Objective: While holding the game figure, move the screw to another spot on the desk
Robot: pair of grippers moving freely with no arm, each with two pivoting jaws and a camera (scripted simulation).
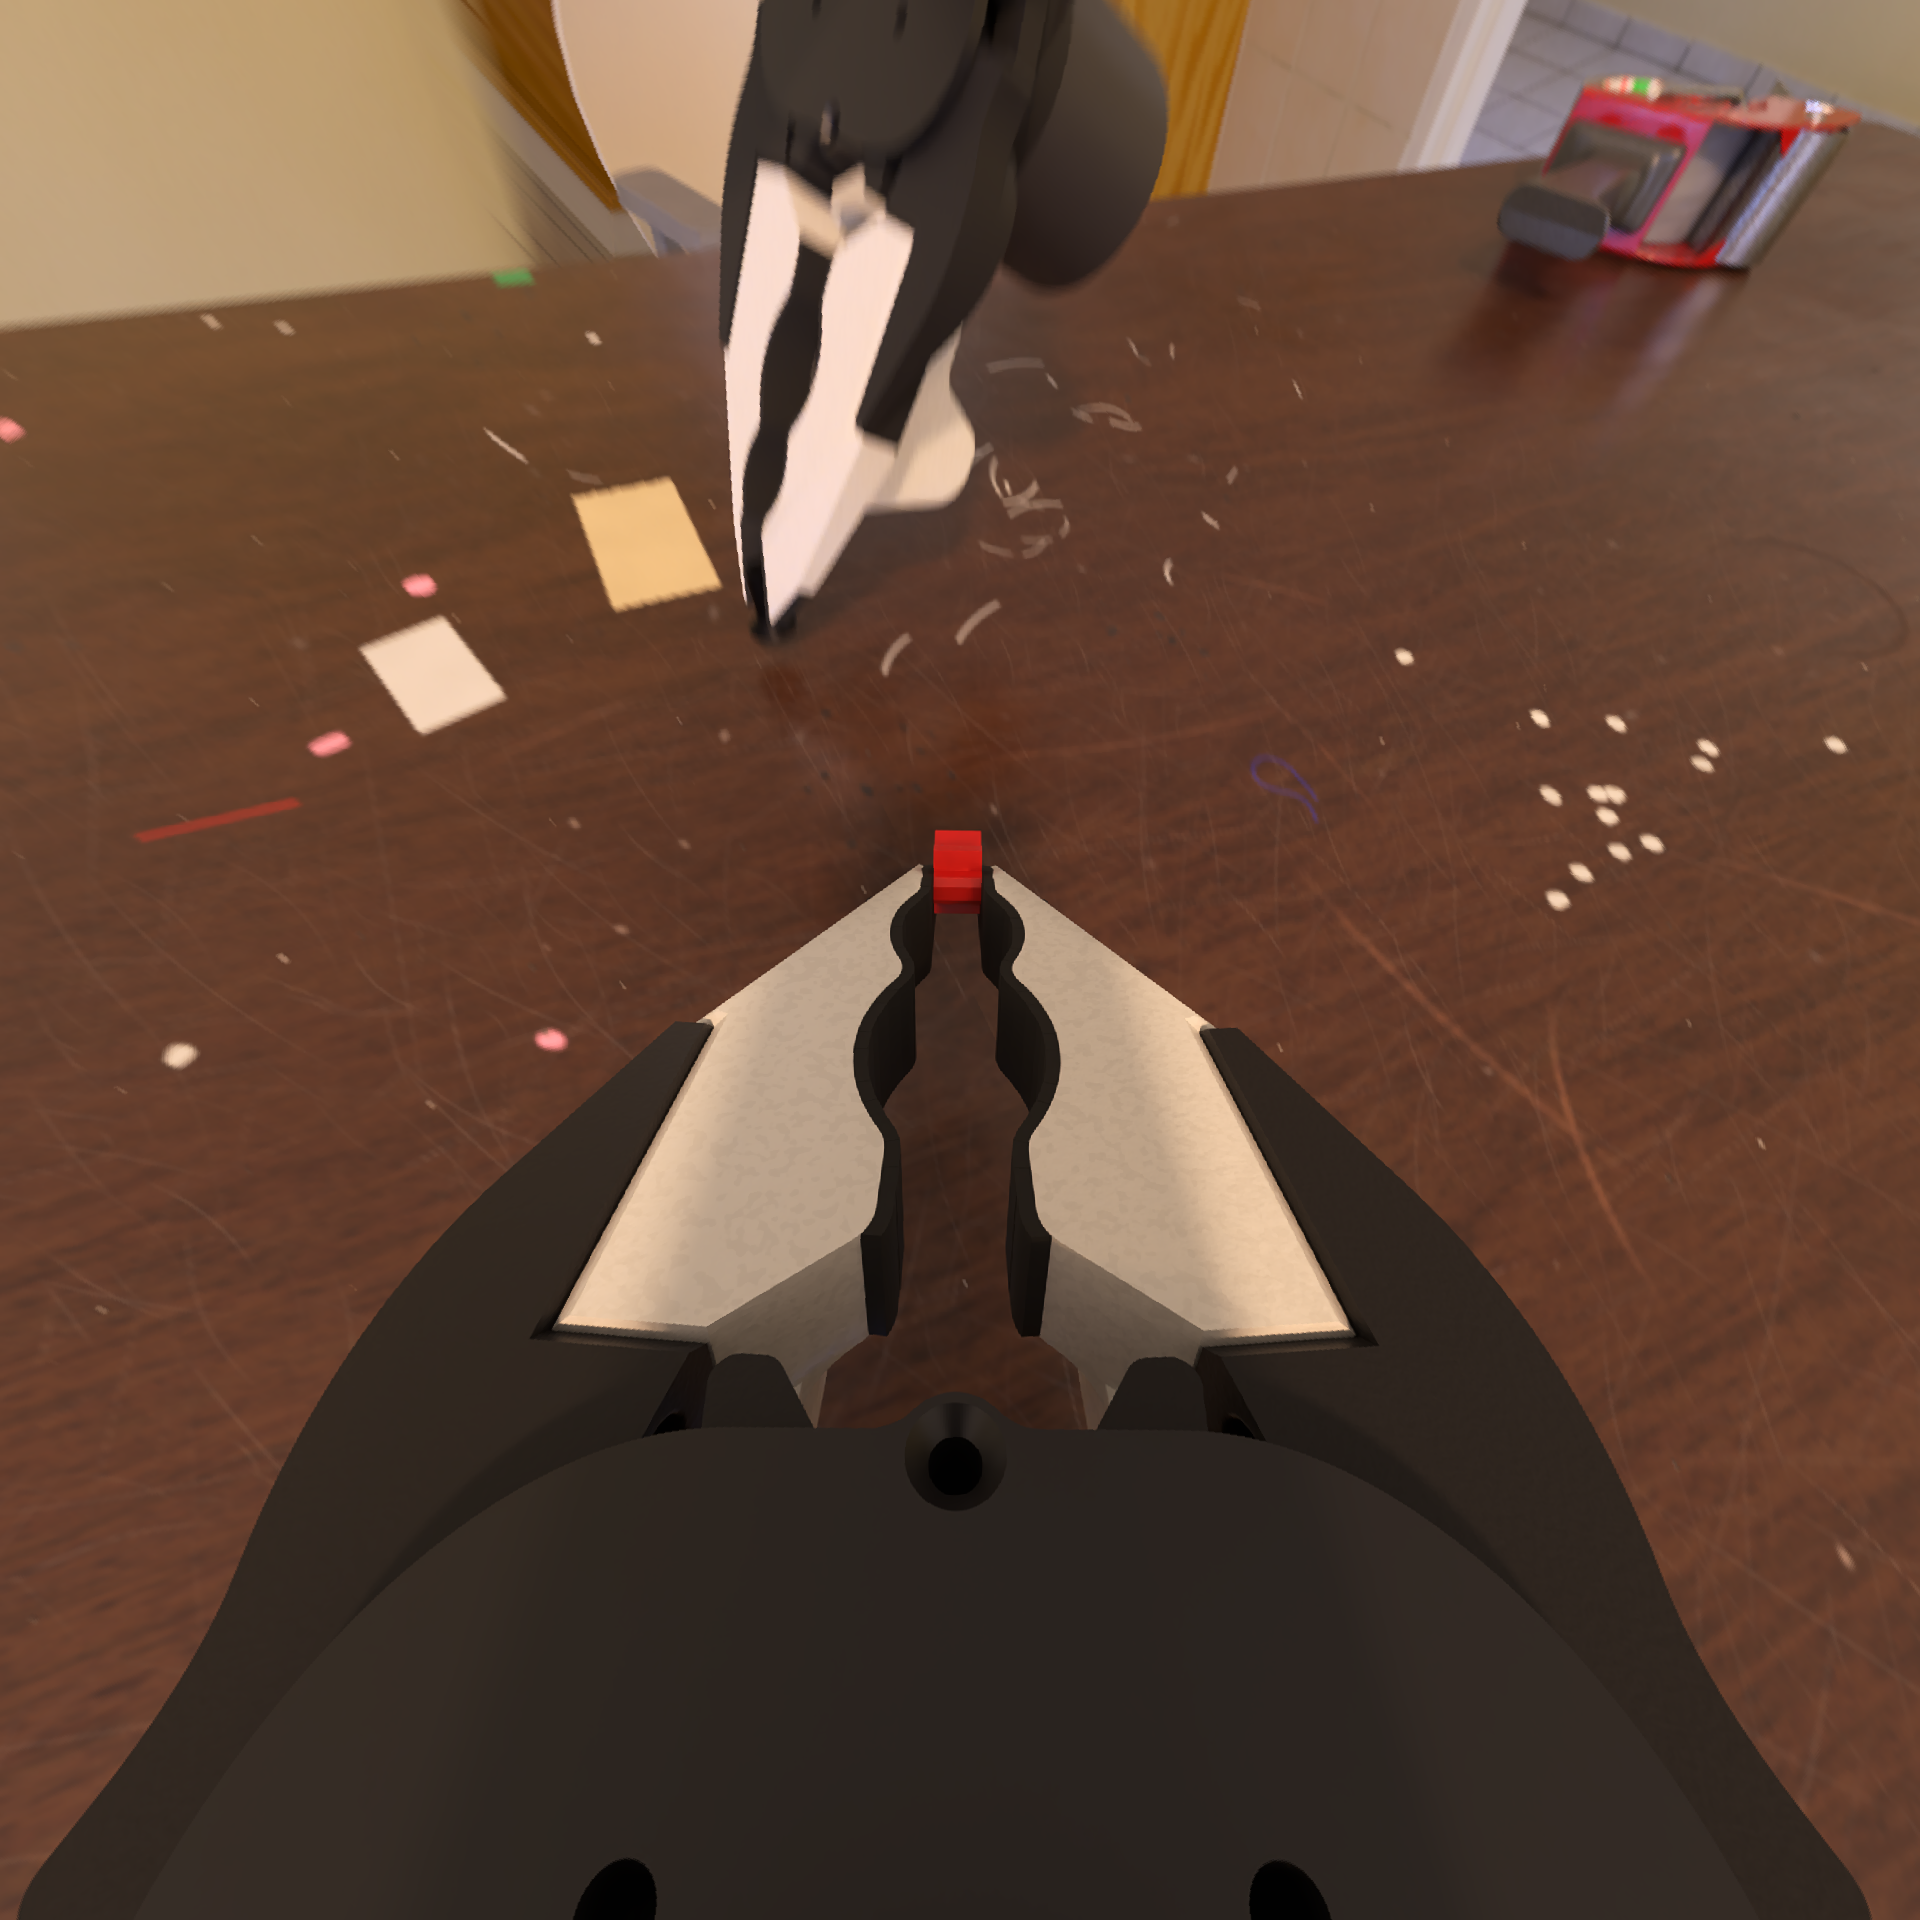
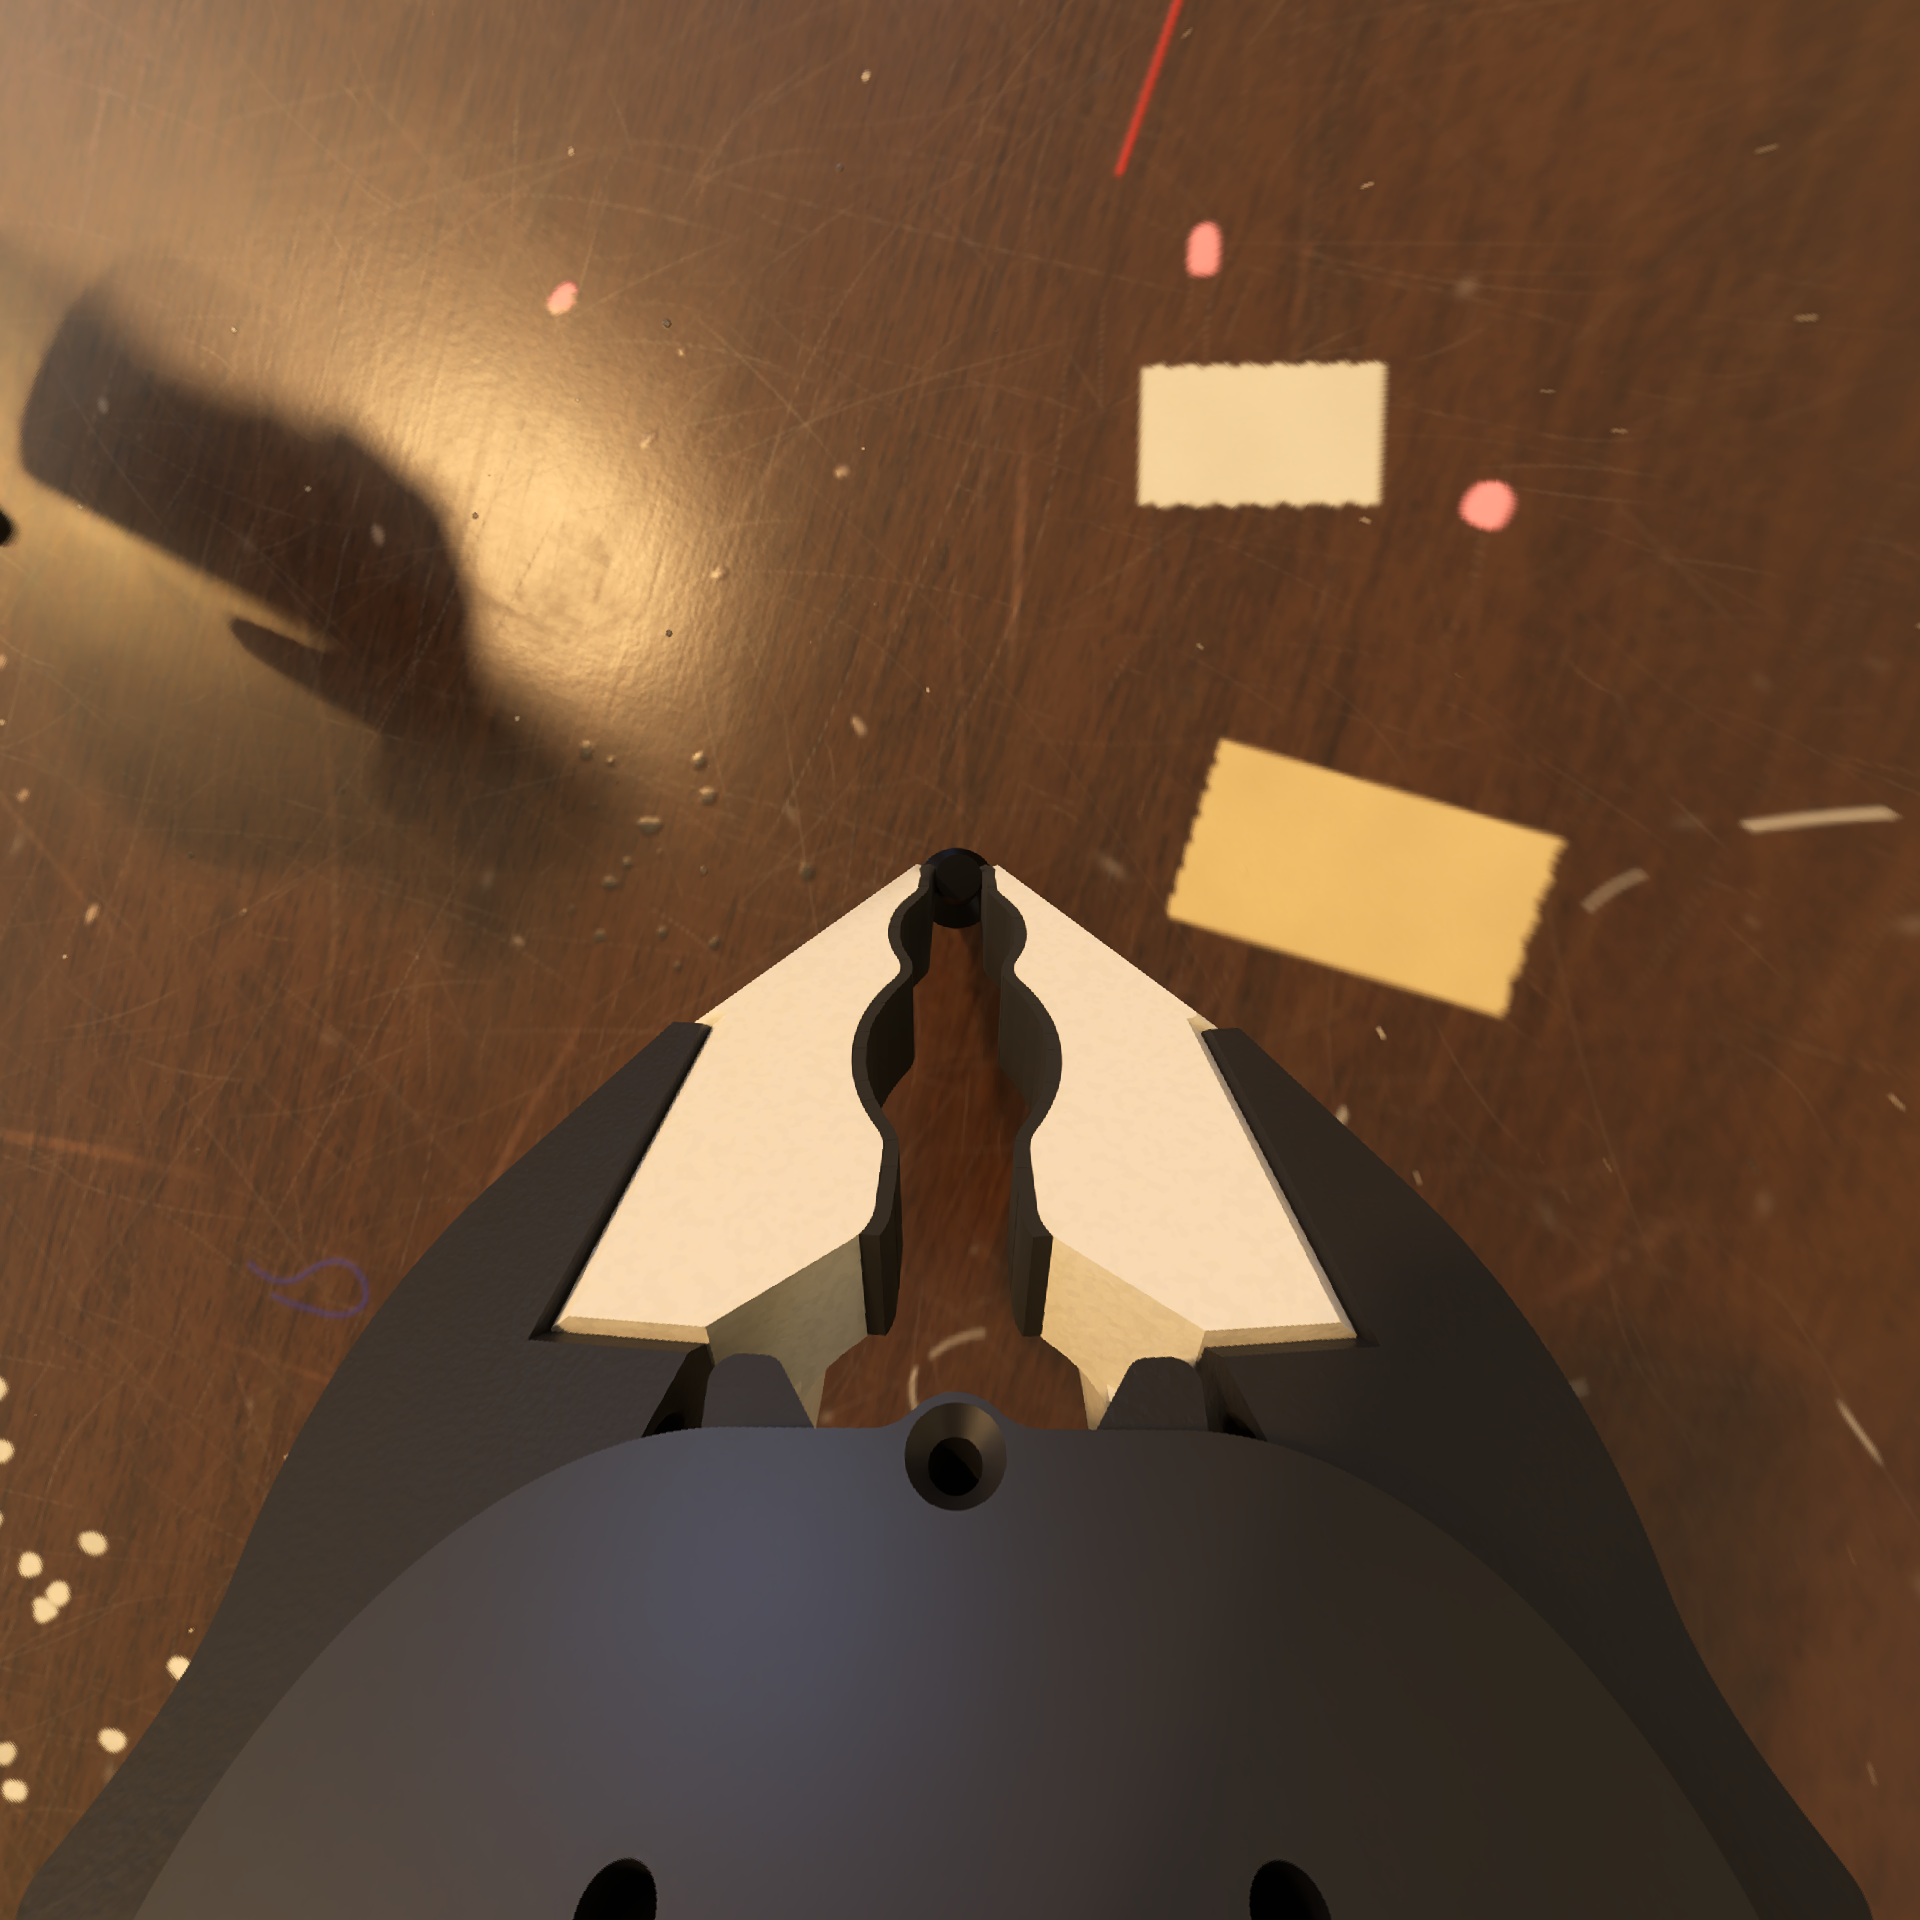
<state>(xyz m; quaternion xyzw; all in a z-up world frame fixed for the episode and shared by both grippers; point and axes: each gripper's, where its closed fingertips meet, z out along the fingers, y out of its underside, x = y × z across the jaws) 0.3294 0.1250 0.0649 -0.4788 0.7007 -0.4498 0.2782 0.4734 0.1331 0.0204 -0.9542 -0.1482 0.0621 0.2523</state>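
Note:
In the left wrist view my left gripper (image 1: 956,883) is shut on a small red game figure (image 1: 957,868), held at the fingertips above the brown desk (image 1: 1351,1039). My right gripper (image 1: 774,613) shows farther off in that view, pointing down with its tips at the desk surface. In the right wrist view my right gripper (image 2: 956,883) is shut on a small black screw (image 2: 955,883), whose round head sticks out between the fingertips, close above the desk (image 2: 727,312).
A red tape dispenser (image 1: 1683,177) lies at the desk's far right corner. A tan paper patch (image 1: 644,542) (image 2: 1361,873) and a white patch (image 1: 431,673) (image 2: 1260,433) lie flat on the desk, among pink and white specks. The desk's far edge (image 1: 312,301) runs behind.

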